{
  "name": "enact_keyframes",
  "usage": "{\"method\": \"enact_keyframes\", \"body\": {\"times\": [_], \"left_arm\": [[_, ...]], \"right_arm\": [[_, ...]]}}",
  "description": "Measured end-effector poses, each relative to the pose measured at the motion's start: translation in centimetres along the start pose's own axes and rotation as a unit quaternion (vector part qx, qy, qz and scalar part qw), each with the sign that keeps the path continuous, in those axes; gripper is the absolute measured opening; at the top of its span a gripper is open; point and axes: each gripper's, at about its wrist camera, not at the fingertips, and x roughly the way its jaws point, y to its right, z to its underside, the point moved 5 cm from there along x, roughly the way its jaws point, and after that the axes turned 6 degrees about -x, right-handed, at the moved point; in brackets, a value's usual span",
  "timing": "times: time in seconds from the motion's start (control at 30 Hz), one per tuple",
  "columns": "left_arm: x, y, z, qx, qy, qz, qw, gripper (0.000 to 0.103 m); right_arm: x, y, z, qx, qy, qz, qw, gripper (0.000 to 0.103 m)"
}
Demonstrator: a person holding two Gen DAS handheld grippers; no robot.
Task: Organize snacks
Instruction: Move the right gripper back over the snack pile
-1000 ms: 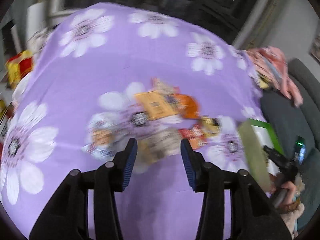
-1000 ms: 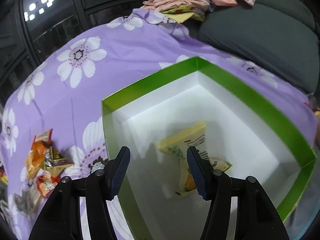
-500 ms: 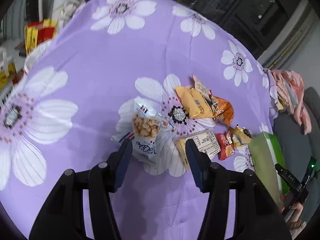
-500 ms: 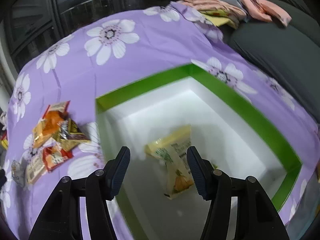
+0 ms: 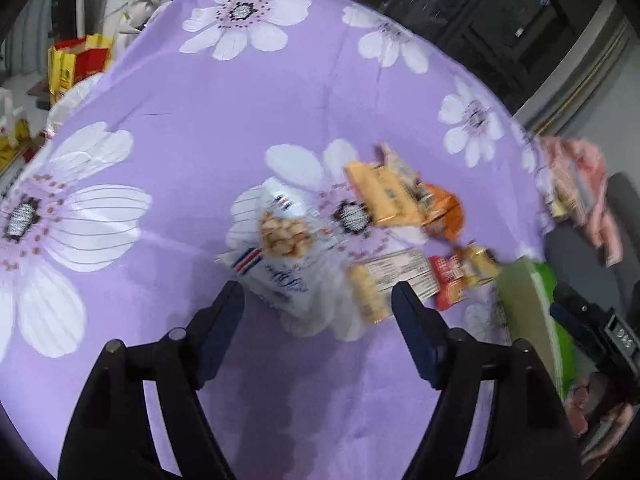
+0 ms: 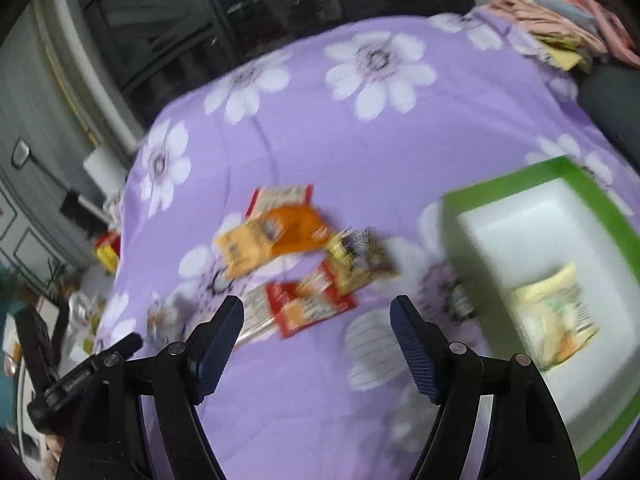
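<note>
1. Left gripper [image 5: 316, 304] fingers just opened wide, empty, white bag [image 5: 280, 256] ahead at centre.
2. Right gripper [image 6: 316, 330] likewise, over red packet [image 6: 308, 308]; box [image 6: 452, 216] right.
3. Next, probably: close on bag.

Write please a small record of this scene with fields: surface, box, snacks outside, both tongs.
surface: purple floral cloth
box: green-rimmed white box, holding one pale yellow snack packet
snacks outside: clear popcorn bag, yellow packet, orange packet, red packet, all lying on the cloth
left tongs: open, have just been opening, popcorn bag lies ahead
right tongs: open, have just been opening, nothing held
</note>
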Motion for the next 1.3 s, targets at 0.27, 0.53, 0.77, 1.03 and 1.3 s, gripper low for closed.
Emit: {"method": "enact_keyframes", "body": {"times": [0.27,0.53,0.77,1.03,1.3], "left_arm": [[-0.2,-2.7,-0.8,-0.03,-0.002,-0.016,0.9994,0.078],[-0.5,-1.9,-0.4,-0.022,-0.009,0.004,0.9997,0.08],[-1.3,-1.4,0.2,-0.02,-0.011,0.025,0.9994,0.084],[-1.9,-0.8,-0.2,-0.027,-0.004,0.052,0.9983,0.087],[-1.4,-1.5,-1.3,-0.039,0.0,0.034,0.9987,0.087]], "right_arm": [[2.8,-3.0,3.6,0.021,-0.035,0.004,0.999,0.076],[1.3,-3.6,4.3,0.017,-0.025,0.013,0.999,0.087],[-1.0,-3.5,5.6,0.022,-0.013,0.027,0.999,0.087],[-2.3,-5.2,2.6,-0.004,-0.03,0.032,0.999,0.087],[-0.5,-7.1,-2.7,0.008,-0.048,-0.021,0.999,0.087]]}}
